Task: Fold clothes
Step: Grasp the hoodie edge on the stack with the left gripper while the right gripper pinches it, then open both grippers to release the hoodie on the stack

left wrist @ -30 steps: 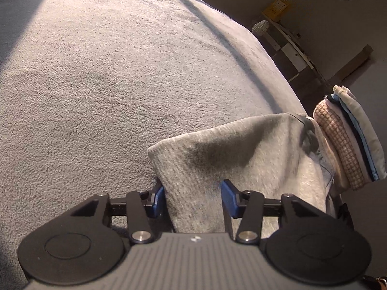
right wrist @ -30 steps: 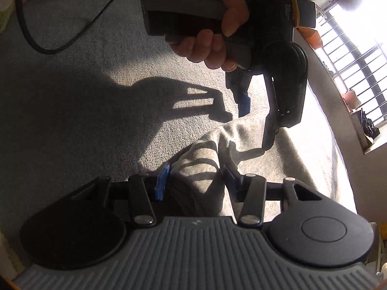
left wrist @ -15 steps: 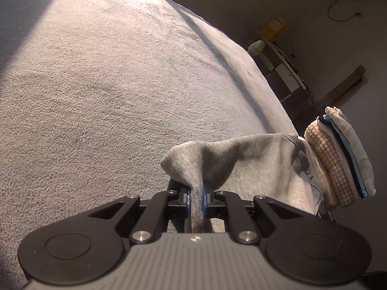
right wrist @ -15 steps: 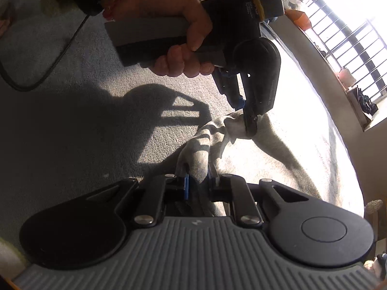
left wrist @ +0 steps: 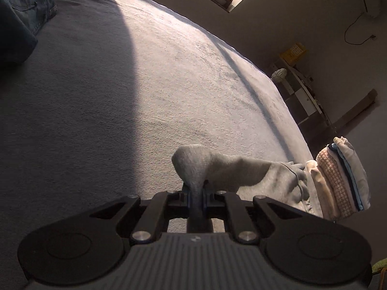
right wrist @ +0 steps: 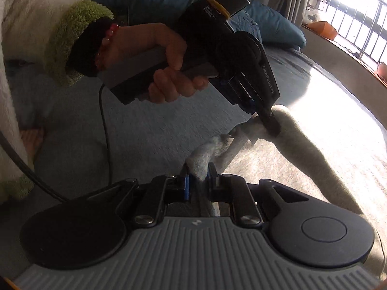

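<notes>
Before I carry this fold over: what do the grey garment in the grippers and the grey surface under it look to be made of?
Grey garment: looks like soft heathered knit, probably cotton jersey or fleece; matte, fine ribbing shows, and it bunches limply where the left gripper pinches it. Grey surface: a nubby, short-looped matte pile, like a terry or fleece bed cover; the exact fibre cannot be told.

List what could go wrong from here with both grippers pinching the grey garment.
1. The left gripper and the right gripper each hold only a small bunched bit of the grey garment; a tug might pull it free.
2. The stack of folded clothes sits right beside the garment at the bed edge; dragging the cloth could topple it.
3. The cable hangs near the right gripper and might snag.
</notes>
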